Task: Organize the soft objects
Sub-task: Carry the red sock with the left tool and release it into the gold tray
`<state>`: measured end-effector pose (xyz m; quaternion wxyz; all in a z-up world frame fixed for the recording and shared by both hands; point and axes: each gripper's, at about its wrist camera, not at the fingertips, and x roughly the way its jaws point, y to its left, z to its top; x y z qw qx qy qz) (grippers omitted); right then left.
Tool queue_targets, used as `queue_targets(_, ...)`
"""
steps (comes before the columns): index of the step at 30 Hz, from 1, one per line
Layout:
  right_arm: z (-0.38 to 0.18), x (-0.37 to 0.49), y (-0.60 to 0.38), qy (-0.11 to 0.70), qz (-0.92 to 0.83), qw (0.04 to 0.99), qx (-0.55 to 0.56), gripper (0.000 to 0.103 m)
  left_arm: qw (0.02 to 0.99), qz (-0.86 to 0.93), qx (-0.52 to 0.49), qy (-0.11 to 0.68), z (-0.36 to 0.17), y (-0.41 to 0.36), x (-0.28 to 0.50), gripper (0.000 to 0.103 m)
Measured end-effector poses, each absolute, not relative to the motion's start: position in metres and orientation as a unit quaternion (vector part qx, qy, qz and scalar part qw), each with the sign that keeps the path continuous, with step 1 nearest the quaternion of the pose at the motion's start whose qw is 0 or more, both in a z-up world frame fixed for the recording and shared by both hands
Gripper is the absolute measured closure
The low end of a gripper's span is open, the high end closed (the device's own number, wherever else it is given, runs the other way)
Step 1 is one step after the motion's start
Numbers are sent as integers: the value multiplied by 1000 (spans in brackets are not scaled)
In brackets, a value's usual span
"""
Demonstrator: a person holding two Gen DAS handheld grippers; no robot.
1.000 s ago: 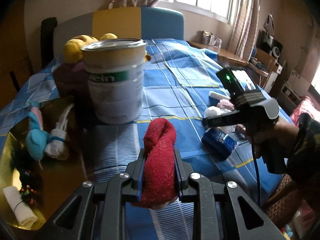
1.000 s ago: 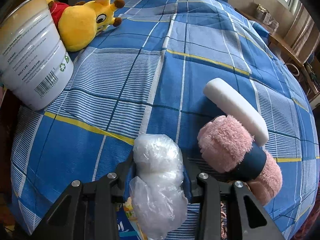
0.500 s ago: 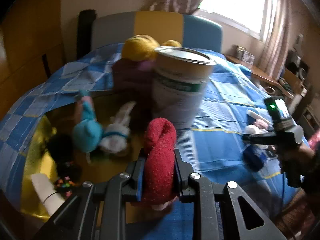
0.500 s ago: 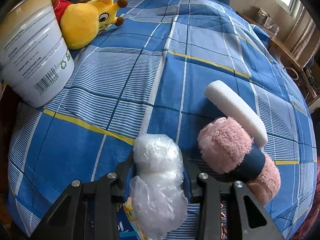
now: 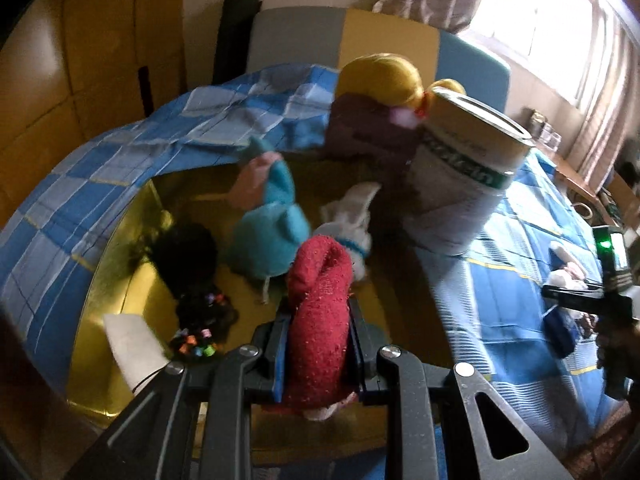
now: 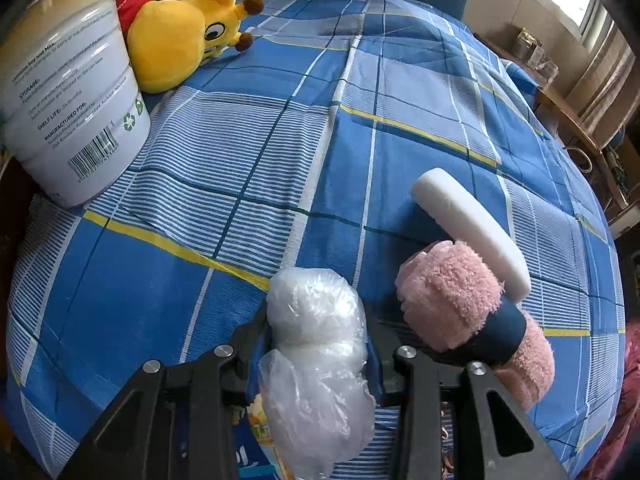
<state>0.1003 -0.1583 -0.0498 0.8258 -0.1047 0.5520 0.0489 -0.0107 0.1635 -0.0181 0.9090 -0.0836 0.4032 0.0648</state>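
My left gripper is shut on a rolled red sock and holds it over the near part of a gold tray. In the tray lie a teal soft toy, a white soft toy, a black fuzzy item and a white roll. My right gripper is shut on a clear plastic bag of white stuffing just above the blue checked bedspread. A pink rolled towel with a dark band and a white foam strip lie right of it.
A white tin can stands beside the tray; it also shows in the left wrist view. A yellow plush toy lies behind it. A blue packet sits under the right gripper. A headboard is at the back.
My left gripper has swung left with the red sock, from over the bedspread to over the gold tray. The right gripper with the bag has hardly moved.
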Motion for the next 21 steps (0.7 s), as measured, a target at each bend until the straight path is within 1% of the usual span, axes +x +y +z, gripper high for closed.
queue_targets(4,-50,99,-157,552,48,826,-104,65,895,86,-95,427,-36,178,-5,78)
queue_targets(14,-50,106,-163,559,43,824,-81,66,873,120,-85,465,-72,201,6,75)
queue_targets(17,-51,110,-164,564,39,821,-76,66,870,121,-89,470,-76,206,6,69)
queue_targets(19,-51,112,-165,567,35,820,-71,66,872,121,-90,466,-75,209,4,60)
queue_targets(21,-51,116,-165,570,29,818,-67,66,877,116,-91,458,-70,210,1,55)
